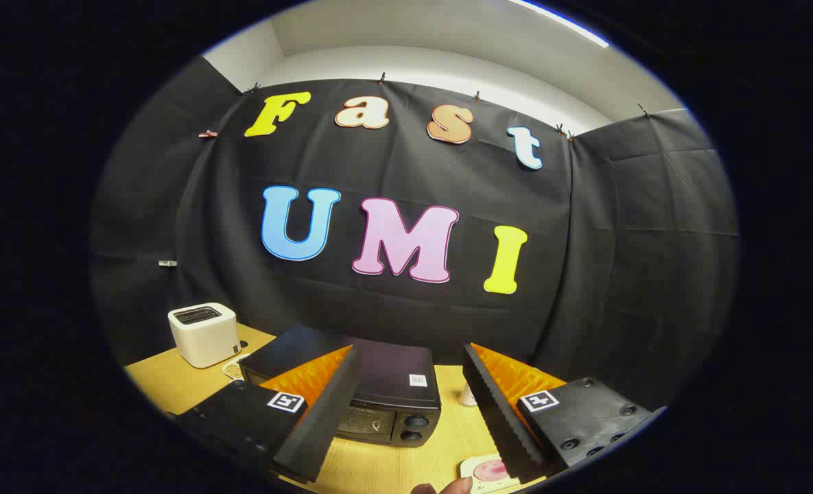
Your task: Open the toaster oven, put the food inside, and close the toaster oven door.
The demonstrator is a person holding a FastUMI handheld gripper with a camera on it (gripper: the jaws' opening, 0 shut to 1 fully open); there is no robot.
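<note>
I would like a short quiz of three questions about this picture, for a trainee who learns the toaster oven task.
1. True or false: the hand-held gripper is shut on the black box-shaped toaster oven.
2. Which thing stands to the left of the toaster oven on the light wooden table?
A. a white box-shaped toaster
B. a red kettle
C. a glass bowl
3. Fill in: the pink round food on its pale square plate lies on the table beside the gripper's ______ finger.

Key
1. False: the fingers stand wide apart, and the oven is ahead, between them.
2. A
3. right
</note>
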